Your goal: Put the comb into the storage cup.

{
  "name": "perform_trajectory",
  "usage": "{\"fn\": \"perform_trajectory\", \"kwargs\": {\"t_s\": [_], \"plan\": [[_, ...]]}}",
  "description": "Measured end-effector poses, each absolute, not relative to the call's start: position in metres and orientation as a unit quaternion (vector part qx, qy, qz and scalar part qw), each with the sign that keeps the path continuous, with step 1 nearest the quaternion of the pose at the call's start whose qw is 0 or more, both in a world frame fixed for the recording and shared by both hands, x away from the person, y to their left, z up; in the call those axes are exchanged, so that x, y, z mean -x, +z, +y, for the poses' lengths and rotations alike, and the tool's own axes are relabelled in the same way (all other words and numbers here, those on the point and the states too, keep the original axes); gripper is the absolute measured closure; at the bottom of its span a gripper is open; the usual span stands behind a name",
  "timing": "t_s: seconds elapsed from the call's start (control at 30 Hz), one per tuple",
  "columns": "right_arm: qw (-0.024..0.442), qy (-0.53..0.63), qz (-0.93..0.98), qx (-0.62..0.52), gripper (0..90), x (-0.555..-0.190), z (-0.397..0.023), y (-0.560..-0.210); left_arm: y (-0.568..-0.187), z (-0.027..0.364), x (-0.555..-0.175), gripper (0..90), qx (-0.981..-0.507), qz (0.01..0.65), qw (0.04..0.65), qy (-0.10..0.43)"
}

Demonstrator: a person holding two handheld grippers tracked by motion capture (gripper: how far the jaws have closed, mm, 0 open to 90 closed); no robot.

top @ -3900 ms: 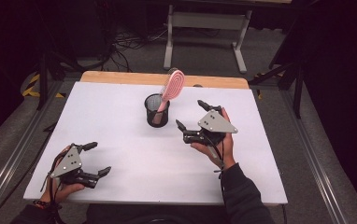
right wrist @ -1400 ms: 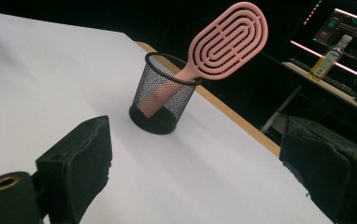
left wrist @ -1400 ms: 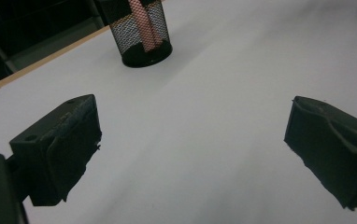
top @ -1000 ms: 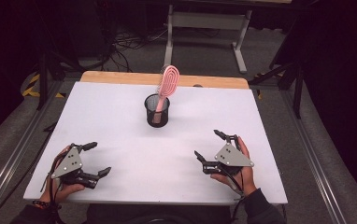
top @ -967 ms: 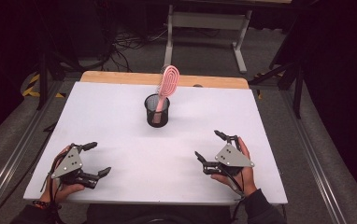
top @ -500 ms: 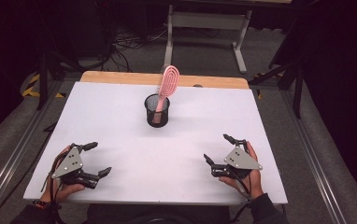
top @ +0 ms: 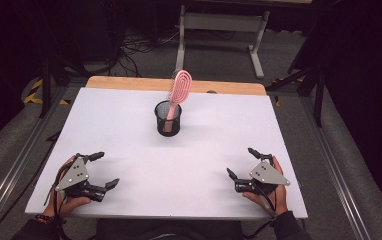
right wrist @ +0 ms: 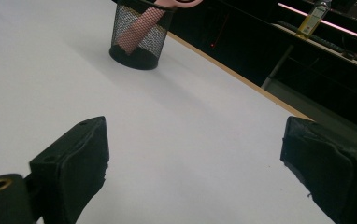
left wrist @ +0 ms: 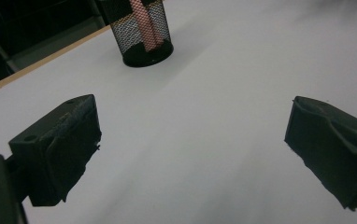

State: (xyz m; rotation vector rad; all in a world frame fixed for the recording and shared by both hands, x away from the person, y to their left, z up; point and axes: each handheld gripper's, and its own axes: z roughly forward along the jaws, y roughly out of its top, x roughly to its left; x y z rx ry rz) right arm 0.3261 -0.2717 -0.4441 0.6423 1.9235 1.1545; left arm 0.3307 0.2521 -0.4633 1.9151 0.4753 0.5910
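Hairbrush: pink hairbrush (top: 178, 92) stands handle-down in a black mesh cup (top: 168, 119), its head leaning out above the rim; it is well ahead of both hand-held grippers and roughly midway between them across the desk.
Hairbrush, close up: the left gripper view shows the pink handle (left wrist: 143, 28) through the mesh wall (left wrist: 141, 30), far beyond the jaw tips; the right gripper view shows the handle (right wrist: 137, 25) slanting inside the cup (right wrist: 139, 35), beyond and to the left of its jaws.
Mesh cup: upright on the white desk (top: 129, 125), nearer the far wooden edge (top: 229, 86) than the hand-held grippers, touched by neither.
Left hand-held gripper: (top: 101, 170) near the front left corner of the desk, held by the person's left hand (top: 66, 195); jaws spread wide with only bare desk between them, as its own view (left wrist: 190, 140) confirms.
Right hand-held gripper: (top: 241, 162) near the front right corner, held by the right hand (top: 271, 187); jaws spread wide and holding nothing, bare desk between them in its own view (right wrist: 193, 154).
Spacing: the two hand-held grippers are well apart from each other, each pointing roughly toward the cup.
Surroundings: beyond the desk's far edge, a dark floor with cables (top: 134, 42) and a grey frame stand (top: 219, 25); a bottle (right wrist: 313, 16) sits on a far surface in the right gripper view.
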Motion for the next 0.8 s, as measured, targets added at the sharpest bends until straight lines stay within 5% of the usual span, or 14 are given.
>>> {"fn": "perform_trajectory", "kwargs": {"t_s": [0.8], "plan": [[0.372,0.462,0.757,-0.274,3.2,-0.326,-0.281,-0.452,-0.462,0.252,-0.330,2.7,-0.795,0.198,0.513,0.256]]}}
